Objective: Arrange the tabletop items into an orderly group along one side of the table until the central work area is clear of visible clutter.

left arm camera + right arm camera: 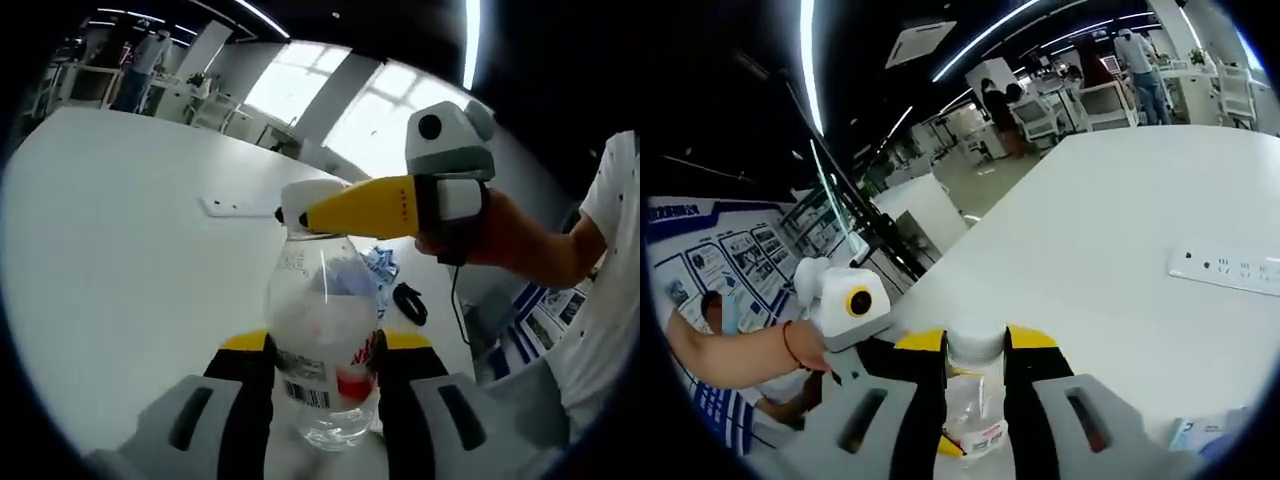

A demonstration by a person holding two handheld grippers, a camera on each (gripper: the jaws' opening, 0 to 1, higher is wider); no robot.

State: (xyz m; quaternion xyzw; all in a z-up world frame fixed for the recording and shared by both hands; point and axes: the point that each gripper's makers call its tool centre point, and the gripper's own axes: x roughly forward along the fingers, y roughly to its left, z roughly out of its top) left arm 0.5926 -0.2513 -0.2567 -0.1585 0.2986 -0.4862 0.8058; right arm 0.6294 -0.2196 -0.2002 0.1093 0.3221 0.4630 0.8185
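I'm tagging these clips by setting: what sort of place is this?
Probably an open-plan office or lab. A large white table carries a power strip, long ceiling light strips run overhead, and desks with chairs and standing people fill the background.

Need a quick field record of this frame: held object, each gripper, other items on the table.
held object: clear plastic water bottle with white cap, upright
left gripper: jaws closed on the bottle body
right gripper: jaws closed on the cap
surface: white table
other items: white power strip; black cable; blue-and-white packet, contents unreadable
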